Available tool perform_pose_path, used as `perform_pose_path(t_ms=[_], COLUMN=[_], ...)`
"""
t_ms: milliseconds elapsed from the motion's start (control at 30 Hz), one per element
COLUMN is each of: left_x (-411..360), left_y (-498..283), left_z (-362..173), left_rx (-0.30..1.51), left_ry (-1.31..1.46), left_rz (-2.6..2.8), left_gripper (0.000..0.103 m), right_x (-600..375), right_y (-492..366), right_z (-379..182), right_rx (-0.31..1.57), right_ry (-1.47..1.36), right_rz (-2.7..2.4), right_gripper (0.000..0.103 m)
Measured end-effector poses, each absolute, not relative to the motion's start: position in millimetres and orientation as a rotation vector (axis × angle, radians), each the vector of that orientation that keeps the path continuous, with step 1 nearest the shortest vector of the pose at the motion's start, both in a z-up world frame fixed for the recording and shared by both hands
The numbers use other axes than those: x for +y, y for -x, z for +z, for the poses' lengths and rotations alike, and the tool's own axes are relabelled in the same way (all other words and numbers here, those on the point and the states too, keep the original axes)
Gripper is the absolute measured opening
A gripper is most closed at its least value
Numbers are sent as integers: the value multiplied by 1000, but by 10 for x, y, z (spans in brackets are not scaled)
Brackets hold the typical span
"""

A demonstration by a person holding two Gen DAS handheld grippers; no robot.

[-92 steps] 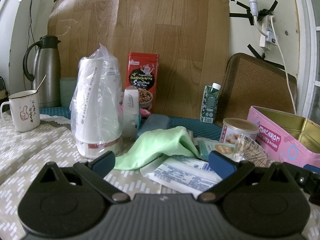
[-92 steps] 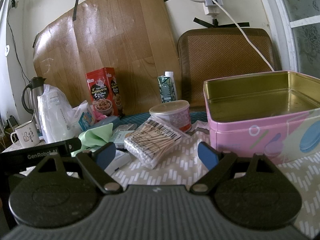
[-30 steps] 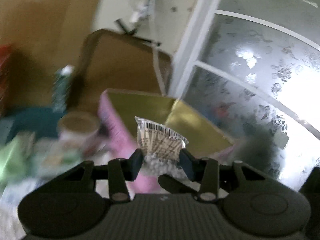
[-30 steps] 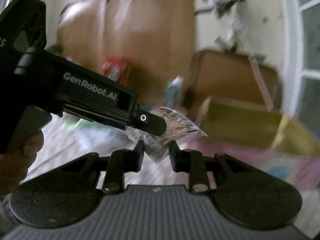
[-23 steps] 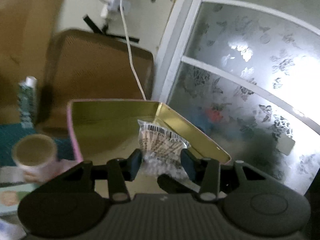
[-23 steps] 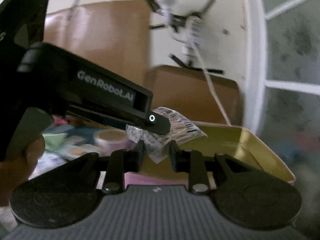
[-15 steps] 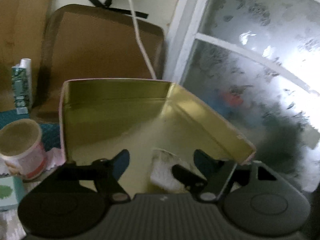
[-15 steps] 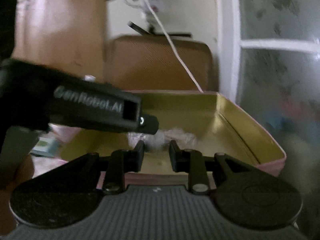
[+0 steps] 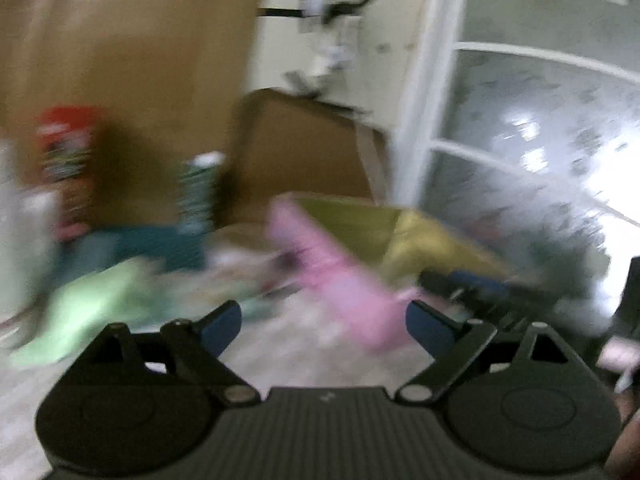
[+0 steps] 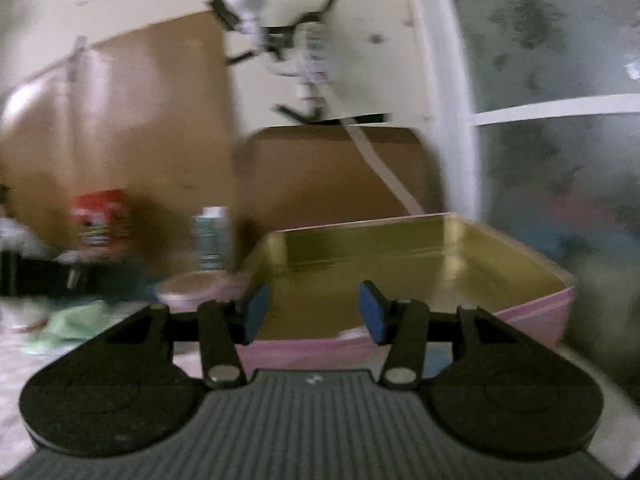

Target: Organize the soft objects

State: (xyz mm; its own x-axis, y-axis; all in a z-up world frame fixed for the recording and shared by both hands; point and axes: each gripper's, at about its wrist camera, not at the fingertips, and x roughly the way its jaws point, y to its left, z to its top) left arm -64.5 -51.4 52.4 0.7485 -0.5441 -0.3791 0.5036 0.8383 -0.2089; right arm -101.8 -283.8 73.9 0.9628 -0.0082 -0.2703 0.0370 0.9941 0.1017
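The pink tin (image 10: pixel 532 312) with a gold inside stands open straight ahead in the right wrist view. My right gripper (image 10: pixel 313 312) hovers at its near wall; its jaws are opening with nothing between them. A pale scrap (image 10: pixel 352 335) just inside that wall may be the bag of cotton swabs; I cannot tell. The left wrist view is blurred by motion. My left gripper (image 9: pixel 323 320) is wide and still opening, empty, over the patterned cloth left of the pink tin (image 9: pixel 340 284). A green cloth (image 9: pixel 92 304) lies at the left. The right gripper (image 9: pixel 480 288) shows at the tin's right.
A red box (image 10: pixel 102 216), a green carton (image 10: pixel 210 236) and a round tub (image 10: pixel 196 284) stand left of the tin. The green cloth (image 10: pixel 68 324) lies further left. A woven mat (image 10: pixel 328 172) leans on the wall behind, and a frosted window (image 10: pixel 560 152) closes the right side.
Both grippers carried the bag of swabs over the tin and let it go inside. Both jaws have opened. The left gripper has swung back and left, away from the tin.
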Motion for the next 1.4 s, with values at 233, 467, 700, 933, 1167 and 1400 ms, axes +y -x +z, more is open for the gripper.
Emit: perform_pose_path(t_ms=[233, 467, 700, 933, 1167, 1400], left_x=[430, 835, 775, 760, 795, 843], left_y=[670, 550, 470, 477, 459, 405], left_z=[165, 80, 25, 1, 8, 23], left_rx=[517, 564, 594, 596, 599, 618], left_ry=[166, 333, 308, 299, 327, 409], left_rz=[-305, -302, -292, -288, -295, -309], left_gripper=[88, 88, 89, 90, 91, 93], right_x=[-1901, -1338, -1327, -1306, -1300, -1389], right_y=[799, 474, -24, 8, 577, 537], right_z=[510, 363, 170, 192, 200, 246], right_rx=[430, 521, 637, 672, 658, 624], right_ry=[7, 178, 197, 134, 142, 143], right_rz=[278, 360, 395, 461, 503, 483], right_gripper=[53, 75, 95, 39, 4, 42])
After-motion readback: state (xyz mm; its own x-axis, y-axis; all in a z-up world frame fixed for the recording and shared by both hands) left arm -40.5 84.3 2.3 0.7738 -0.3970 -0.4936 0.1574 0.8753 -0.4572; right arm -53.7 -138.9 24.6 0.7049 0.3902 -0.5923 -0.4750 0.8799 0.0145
